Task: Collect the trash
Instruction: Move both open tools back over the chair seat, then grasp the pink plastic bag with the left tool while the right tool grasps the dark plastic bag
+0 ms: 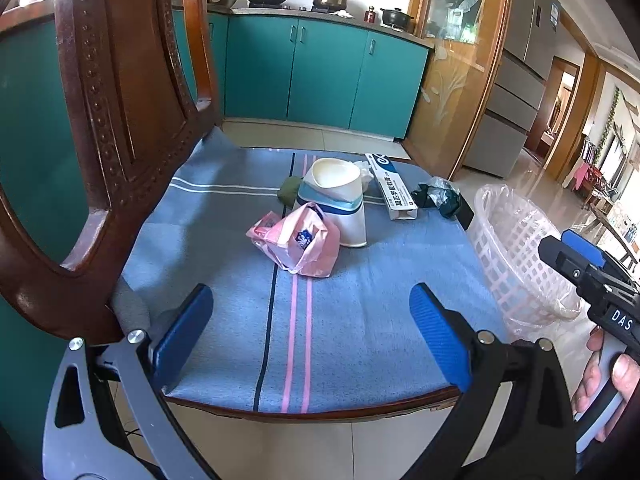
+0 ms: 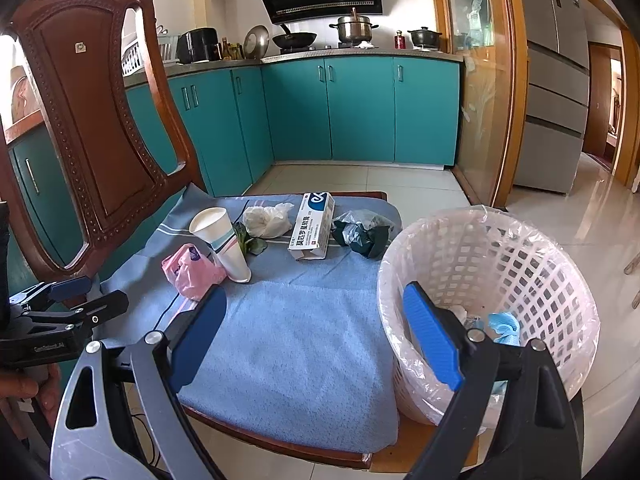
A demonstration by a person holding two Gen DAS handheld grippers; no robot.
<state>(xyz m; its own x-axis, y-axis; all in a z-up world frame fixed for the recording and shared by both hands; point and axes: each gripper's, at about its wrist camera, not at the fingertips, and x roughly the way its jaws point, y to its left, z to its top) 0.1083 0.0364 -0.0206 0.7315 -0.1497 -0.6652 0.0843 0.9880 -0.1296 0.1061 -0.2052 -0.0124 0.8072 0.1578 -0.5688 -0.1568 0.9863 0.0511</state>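
two wrist views of a wooden chair (image 2: 92,120) whose seat is covered by a blue striped cloth (image 1: 280,312) bearing several pieces of trash. left gripper (image 1: 312,332): jaws spread wide and empty, blue pads hovering over the near edge of the cloth, pointing toward the trash. right gripper (image 2: 316,340): jaws likewise spread wide and empty, its left pad over the cloth and its right pad in front of the basket rim. trash on the seat: a crumpled pink plastic bag (image 1: 298,242) lies nearest, touching the base of a tilted white paper cup (image 1: 336,200) with a teal band. behind the cup lie a dark green leaf (image 2: 250,242) and a wad of white plastic (image 2: 266,220). a white and blue medicine box (image 2: 312,224) lies lengthwise toward the far edge, and just beside it, at the far right corner of the seat, sits a crumpled dark green and clear wrapper (image 2: 362,232). the white lattice basket (image 2: 516,264), lined with a clear plastic bag, stands just beside the right edge of the seat; inside it a blue crumpled item (image 2: 502,326) and some pale scraps are visible. background: teal kitchen cabinets (image 2: 360,108) with pots on the counter, and a grey refrigerator (image 2: 556,80) at right.
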